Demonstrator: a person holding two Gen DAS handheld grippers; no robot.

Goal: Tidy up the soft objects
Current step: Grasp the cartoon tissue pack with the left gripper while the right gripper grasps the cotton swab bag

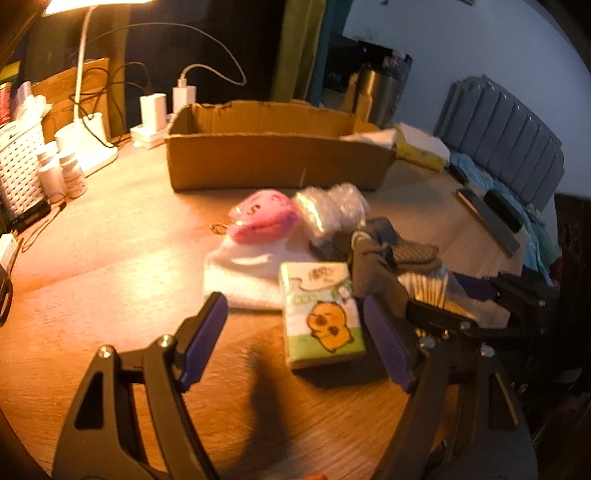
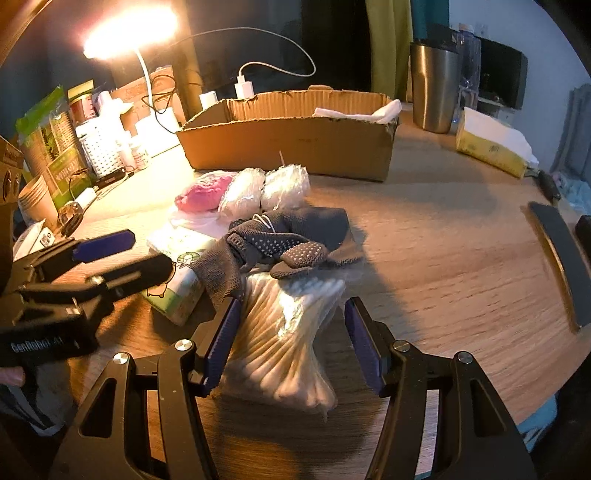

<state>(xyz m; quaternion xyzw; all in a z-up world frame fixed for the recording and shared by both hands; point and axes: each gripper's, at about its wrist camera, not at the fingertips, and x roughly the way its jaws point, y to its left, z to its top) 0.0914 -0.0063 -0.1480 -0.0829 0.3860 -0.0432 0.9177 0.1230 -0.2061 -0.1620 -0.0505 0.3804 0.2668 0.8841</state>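
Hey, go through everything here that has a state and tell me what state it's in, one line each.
Left gripper: open, around the cartoon tissue pack, not gripping.
Right gripper: open, astride the clear bag of cotton swabs.
Brown cardboard box: open-topped, white cloth inside.
Desk lamp: on.
Grey dotted socks: crumpled, lying across the swab bag.
White charger: cable plugged in.

A round wooden table is seen. On it are laid an open brown cardboard box, a green cartoon-printed tissue pack, a clear bag of cotton swabs and a steel tumbler.
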